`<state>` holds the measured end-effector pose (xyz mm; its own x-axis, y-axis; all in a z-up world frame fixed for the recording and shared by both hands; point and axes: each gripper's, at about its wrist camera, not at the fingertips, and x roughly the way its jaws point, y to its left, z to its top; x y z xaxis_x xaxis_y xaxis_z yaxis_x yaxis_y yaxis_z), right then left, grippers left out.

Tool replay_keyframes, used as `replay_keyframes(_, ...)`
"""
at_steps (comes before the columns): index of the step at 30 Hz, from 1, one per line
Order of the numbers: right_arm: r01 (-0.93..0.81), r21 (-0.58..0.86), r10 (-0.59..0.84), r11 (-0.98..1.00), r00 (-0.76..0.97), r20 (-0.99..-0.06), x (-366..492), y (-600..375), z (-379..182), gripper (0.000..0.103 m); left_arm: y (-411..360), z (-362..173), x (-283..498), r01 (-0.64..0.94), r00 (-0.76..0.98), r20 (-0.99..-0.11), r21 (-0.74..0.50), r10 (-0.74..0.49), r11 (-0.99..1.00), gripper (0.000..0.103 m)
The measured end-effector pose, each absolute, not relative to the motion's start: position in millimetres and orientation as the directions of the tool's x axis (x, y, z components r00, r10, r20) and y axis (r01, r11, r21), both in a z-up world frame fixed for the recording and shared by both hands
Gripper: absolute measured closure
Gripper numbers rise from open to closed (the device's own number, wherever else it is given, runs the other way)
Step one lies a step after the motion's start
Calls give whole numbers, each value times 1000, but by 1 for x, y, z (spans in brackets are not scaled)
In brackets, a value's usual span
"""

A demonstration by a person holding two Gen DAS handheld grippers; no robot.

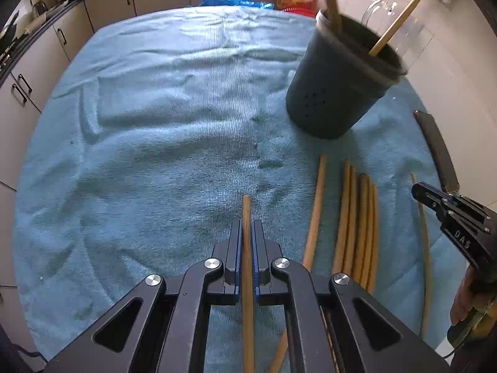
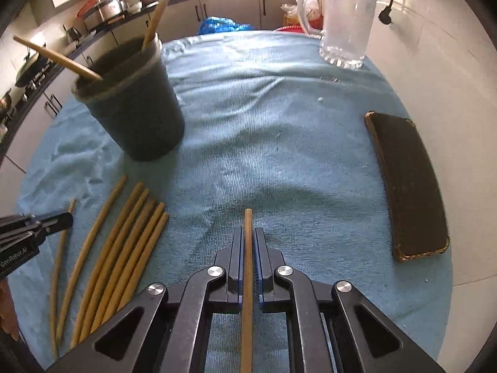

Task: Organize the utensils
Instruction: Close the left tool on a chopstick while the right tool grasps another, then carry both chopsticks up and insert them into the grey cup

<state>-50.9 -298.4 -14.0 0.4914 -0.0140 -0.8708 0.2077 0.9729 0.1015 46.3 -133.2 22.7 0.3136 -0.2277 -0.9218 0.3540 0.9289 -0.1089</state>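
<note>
My left gripper (image 1: 247,222) is shut on a wooden chopstick (image 1: 247,211) that runs between its jaws and sticks out ahead. My right gripper (image 2: 248,230) is shut on another chopstick (image 2: 248,220) the same way. A dark holder cup (image 1: 335,87) stands on the blue towel (image 1: 170,118) with two chopsticks (image 1: 400,21) leaning in it; it also shows in the right wrist view (image 2: 136,105). Several loose chopsticks (image 1: 357,217) lie on the towel between the grippers, also in the right wrist view (image 2: 124,242). The right gripper shows at the left view's right edge (image 1: 417,189).
A dark phone (image 2: 407,186) lies on the towel at the right. A clear glass mug (image 2: 348,21) stands at the far edge. A blue bag (image 2: 220,25) and kitchen cabinets (image 1: 108,3) are behind the table. The left gripper shows at left (image 2: 66,219).
</note>
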Motion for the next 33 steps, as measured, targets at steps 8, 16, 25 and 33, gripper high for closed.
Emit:
replay_keyframes(8, 222, 94, -64, 970, 613, -787, -86, -304, 42, 97, -122, 75, 17, 391, 426, -864, -91, -268, 916, 98)
replay_keyframes(16, 210, 97, -80, 973, 699, -710, -115, -296, 87, 97, -119, 130, -18, 439, 527, -781, -85, -333, 894, 98)
replay_keyframes(25, 181, 116, -72, 977, 782, -620, -158, -279, 131, 97, -94, 168, -59, 461, 580, -716, -104, -388, 881, 98)
replay_keyframes(33, 182, 134, -74, 974, 816, -574, -182, -276, 150, 97, -82, 184, -70, 460, 597, -676, -154, -433, 875, 98)
